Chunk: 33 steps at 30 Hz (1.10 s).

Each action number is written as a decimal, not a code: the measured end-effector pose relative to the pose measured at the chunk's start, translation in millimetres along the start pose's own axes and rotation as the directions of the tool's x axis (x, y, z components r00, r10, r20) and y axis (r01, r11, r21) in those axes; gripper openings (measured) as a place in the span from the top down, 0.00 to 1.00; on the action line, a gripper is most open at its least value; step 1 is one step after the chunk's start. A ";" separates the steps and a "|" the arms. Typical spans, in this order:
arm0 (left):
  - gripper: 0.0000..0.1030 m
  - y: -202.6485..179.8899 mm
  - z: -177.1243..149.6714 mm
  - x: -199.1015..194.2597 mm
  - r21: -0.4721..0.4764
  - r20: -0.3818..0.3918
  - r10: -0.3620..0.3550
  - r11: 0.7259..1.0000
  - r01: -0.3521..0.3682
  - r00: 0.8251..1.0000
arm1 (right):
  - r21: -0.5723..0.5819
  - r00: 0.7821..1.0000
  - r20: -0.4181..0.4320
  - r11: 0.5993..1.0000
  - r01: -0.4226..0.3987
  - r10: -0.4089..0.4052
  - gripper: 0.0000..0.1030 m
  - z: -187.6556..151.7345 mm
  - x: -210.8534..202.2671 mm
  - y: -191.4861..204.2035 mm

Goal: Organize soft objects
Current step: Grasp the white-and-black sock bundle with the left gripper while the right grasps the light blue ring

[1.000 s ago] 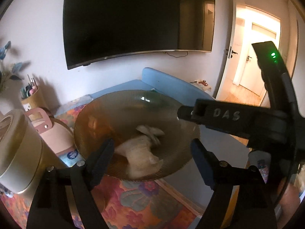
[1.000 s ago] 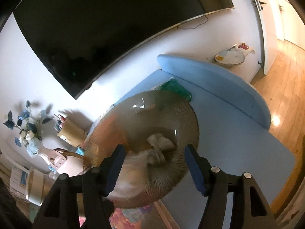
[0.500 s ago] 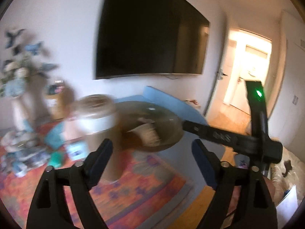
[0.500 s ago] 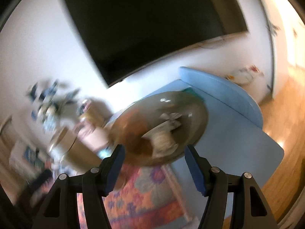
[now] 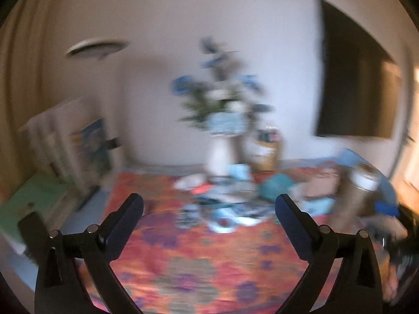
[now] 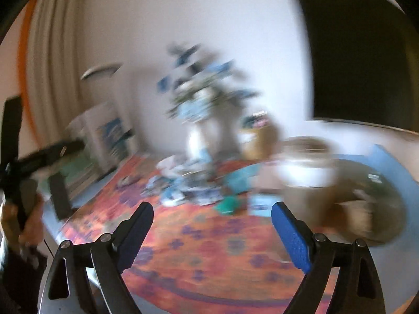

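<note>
Both views are blurred by motion. A heap of small soft items in blue, white and teal (image 5: 225,204) lies on an orange floral cloth (image 5: 199,259), also in the right wrist view (image 6: 188,188). My left gripper (image 5: 209,210) is open and empty above the cloth, short of the heap. My right gripper (image 6: 212,221) is open and empty, also short of the heap. The brown glass bowl (image 6: 377,209) holding a pale cloth item sits at the right in the right wrist view.
A white vase of blue flowers (image 5: 222,141) and a pen pot (image 5: 267,151) stand behind the heap. A tan canister (image 5: 358,193) stands at right. Books (image 5: 73,151) lean at left. A dark TV (image 5: 358,89) hangs on the wall.
Both grippers have swung fast to the left, away from the bowl and TV, toward the heap and the vase. Both stay open and empty.
</note>
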<state>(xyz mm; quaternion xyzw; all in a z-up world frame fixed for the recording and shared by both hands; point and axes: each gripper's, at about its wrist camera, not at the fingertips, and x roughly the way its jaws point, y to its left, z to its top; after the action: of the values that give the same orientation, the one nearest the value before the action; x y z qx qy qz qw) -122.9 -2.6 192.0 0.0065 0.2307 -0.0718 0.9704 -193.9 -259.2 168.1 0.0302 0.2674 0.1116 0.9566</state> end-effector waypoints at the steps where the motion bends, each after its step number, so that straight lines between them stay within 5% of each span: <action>1: 0.02 21.0 -1.0 7.5 -0.036 -0.009 0.028 0.999 -0.028 1.000 | -0.038 0.999 -0.043 0.999 -0.017 0.016 0.12 1.8 21.7 22.1; 7: 0.02 89.3 -26.9 56.5 -0.191 -0.135 0.067 0.977 -0.092 0.989 | -0.174 0.968 -0.250 0.985 -0.020 -0.025 0.12 1.5 129.4 96.6; 13: 0.04 124.4 -68.0 125.8 -0.303 -0.313 0.034 0.943 -0.134 0.949 | 0.015 0.911 -0.391 0.991 -0.133 0.129 0.22 -3.9 213.2 108.7; 17: 0.04 133.9 -72.4 151.3 -0.294 -0.373 0.040 0.942 -0.159 0.927 | 0.118 0.883 -0.462 0.993 -0.027 0.079 0.23 -21.7 249.0 91.4; 22: 0.04 139.4 -60.6 196.5 -0.248 -0.417 0.060 0.952 -0.177 0.907 | 0.160 0.885 -0.465 0.984 0.084 0.000 0.23 -25.8 275.6 68.7; 33: 0.04 150.5 -62.1 262.2 -0.203 -0.469 0.127 0.948 -0.247 0.874 | 0.116 0.889 -0.448 0.980 0.160 -0.092 0.14 -10.2 317.6 77.1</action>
<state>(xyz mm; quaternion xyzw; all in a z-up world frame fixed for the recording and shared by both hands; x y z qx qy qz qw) 102.4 113.4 15.7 -0.0801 0.4546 0.0569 0.8853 50.0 -111.2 8.1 0.0585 0.4855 0.0326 0.8717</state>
